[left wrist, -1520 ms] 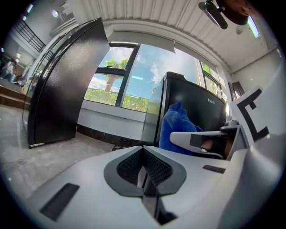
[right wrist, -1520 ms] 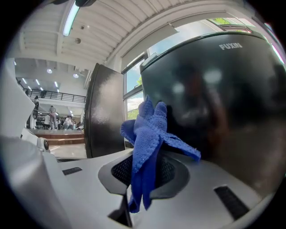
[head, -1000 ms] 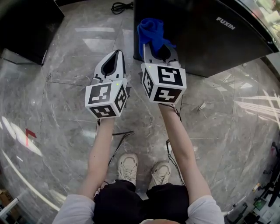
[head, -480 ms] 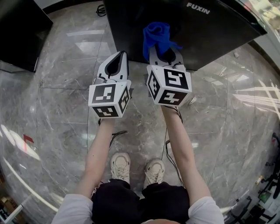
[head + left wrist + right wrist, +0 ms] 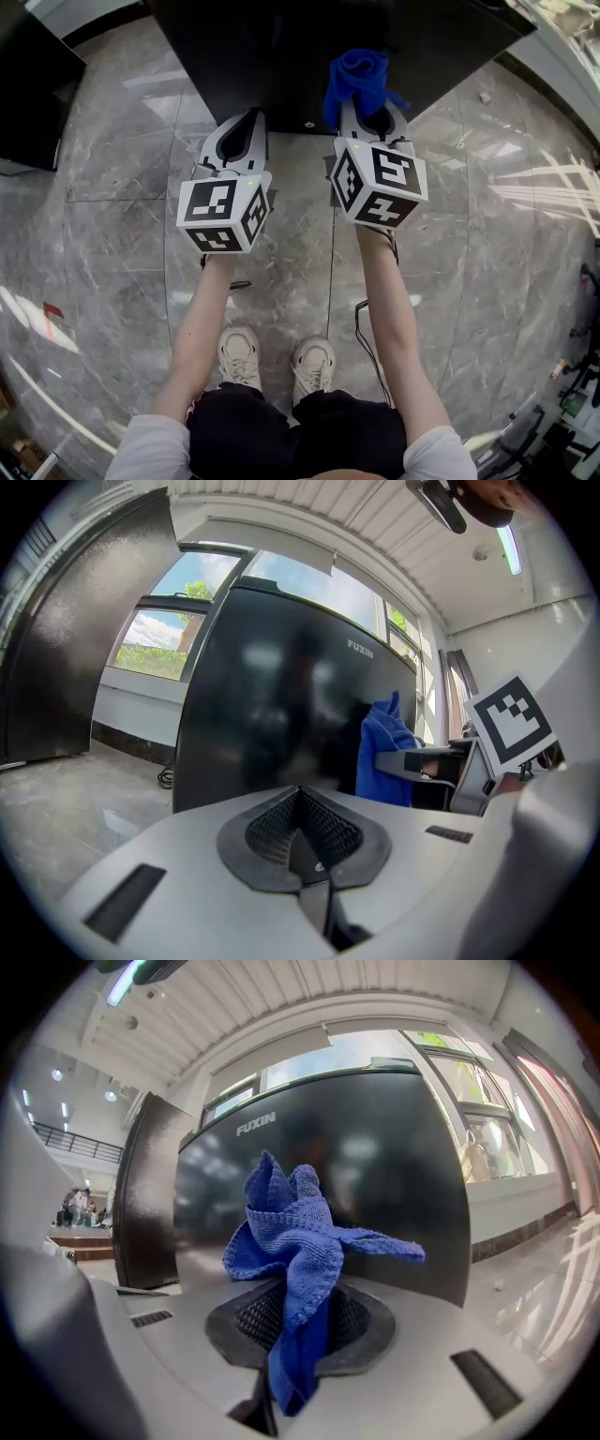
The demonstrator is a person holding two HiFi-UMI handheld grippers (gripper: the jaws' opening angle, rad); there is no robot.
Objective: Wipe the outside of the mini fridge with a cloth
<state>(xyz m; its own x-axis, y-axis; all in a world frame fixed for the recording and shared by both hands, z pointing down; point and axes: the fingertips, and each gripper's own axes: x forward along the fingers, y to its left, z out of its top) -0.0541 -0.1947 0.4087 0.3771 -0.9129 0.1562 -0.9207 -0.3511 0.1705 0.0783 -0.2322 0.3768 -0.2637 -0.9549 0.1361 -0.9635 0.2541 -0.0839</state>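
At ten o'clock in the head view a black cabinet point(image 5: 26, 89) stands on the grey marble floor point(image 5: 112, 197), well apart from everything else. My left tongs point(image 5: 251, 116) sit just left of centre, pointing toward twelve o'clock; their own view shows the ribbed pads point(image 5: 281, 822) pressed together with nothing between them. Ahead of both tongs, from eleven to one o'clock, stands the mini fridge point(image 5: 281, 47), a dark glossy box on the floor with white lettering near its top edge. My right tongs point(image 5: 373, 114) are beside the left ones, at one o'clock, clamped on the blue cloth point(image 5: 356, 77). The cloth point(image 5: 292, 1232) is pinched low between the pads and bunches up above them in loose folds, with one corner sticking out toward three o'clock. It is held up in front of the fridge face point(image 5: 394, 1157); whether it touches the panel I cannot tell. At six o'clock my shoes point(image 5: 240, 354) stand on the floor
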